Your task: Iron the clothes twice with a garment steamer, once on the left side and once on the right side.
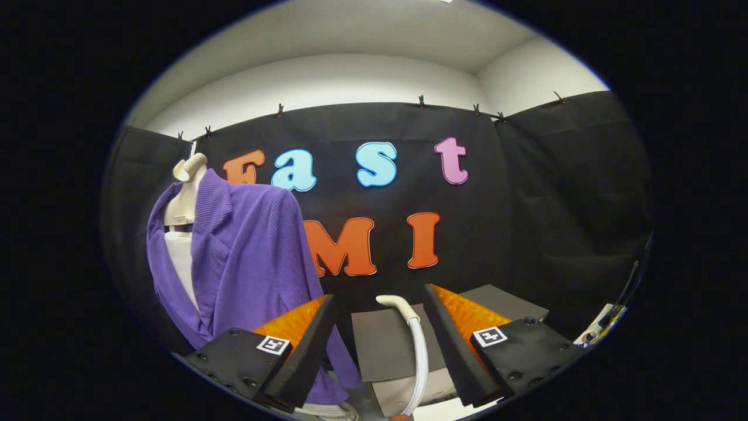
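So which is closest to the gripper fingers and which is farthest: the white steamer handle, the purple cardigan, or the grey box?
Seen from the open gripper:
1. White curved plastic steamer handle, between the fingers.
2. Grey cardboard box, just behind the handle.
3. Purple ribbed knit cardigan on the cream mannequin, off to the left; its hem hangs near the left finger, so 2 and 3 are close.

no readable text; square coded markers sit on both jaws, which stand apart.

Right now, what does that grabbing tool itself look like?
The gripper has two wedge-shaped jaws, standing open, with ribbed sloping faces. Each jaw sits on a flat plate fastened with round screws, and each plate carries a small square black-and-white marker near its inner corner.
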The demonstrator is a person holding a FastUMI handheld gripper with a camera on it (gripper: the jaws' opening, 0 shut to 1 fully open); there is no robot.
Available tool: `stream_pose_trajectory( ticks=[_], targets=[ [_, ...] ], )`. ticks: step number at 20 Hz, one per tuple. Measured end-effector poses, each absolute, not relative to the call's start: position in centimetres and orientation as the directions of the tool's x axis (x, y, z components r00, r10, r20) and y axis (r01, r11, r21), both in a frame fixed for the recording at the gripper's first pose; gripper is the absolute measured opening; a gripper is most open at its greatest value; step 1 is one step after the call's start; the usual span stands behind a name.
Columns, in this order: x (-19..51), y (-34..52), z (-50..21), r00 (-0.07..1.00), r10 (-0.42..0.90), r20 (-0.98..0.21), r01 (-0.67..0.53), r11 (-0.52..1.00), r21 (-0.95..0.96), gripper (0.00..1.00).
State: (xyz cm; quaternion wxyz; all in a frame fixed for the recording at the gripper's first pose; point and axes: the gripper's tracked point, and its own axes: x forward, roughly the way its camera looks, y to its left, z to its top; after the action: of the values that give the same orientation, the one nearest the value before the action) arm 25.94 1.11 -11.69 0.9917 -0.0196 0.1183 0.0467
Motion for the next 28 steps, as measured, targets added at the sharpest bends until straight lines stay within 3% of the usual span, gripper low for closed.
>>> stream_pose_trajectory(
  ticks=[17, 28],
  targets=[
    [48.3, -5.5, -31.3, 0.809, 0.062, -0.584, -0.085, 0.996, -0.012, 0.99],
    [52.7, -7.7, -39.7, 0.638, 0.042, -0.769, -0.065, 0.998, 0.000, 0.99]
  ],
)
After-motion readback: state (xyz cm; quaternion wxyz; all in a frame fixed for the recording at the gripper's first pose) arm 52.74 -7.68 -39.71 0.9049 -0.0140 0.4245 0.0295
